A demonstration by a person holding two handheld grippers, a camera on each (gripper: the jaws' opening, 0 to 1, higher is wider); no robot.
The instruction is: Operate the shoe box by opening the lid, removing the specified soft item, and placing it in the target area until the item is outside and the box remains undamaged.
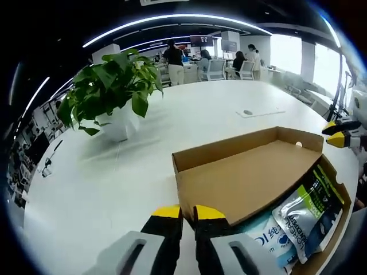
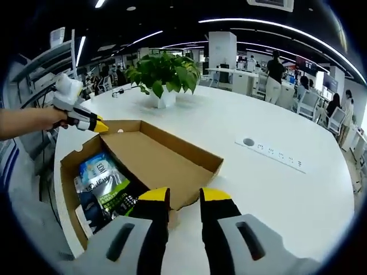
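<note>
Left gripper (image 1: 188, 214): in its own view the yellow-tipped jaws rise from the bottom edge with a narrow gap between them, nothing in it, just beside the near corner of the box. In the right gripper view it shows at far left (image 2: 97, 125), held by a person's hand (image 2: 50, 118), its tip at the box's far corner; whether it touches the cardboard I cannot tell.
Potted plant (image 1: 112, 91): green leaves in a white pot on the white table (image 1: 103, 183), well apart from the box; also behind the box in the right gripper view (image 2: 165, 73).
Shoe box (image 1: 246, 172): brown cardboard, its hinged lid swung up and open. In the right gripper view (image 2: 150, 157) the lid's plain inside faces the camera.
Soft pouches (image 1: 307, 209): plastic packs, green-black-white and blue-white, lying inside the box, partly hidden under the lid and cut off by the lower edge; print too small to read. In the right gripper view (image 2: 103, 183) they lie in the box's left part.
Right gripper (image 2: 184, 197): jaws spread slightly, empty, tips over the lid's near edge; contact unclear. In the left gripper view its yellow tip (image 1: 338, 134) enters at far right.
Power strip (image 2: 272, 153): white, set in the table, right of the box.
Background: people and chairs, too blurred to detail.
</note>
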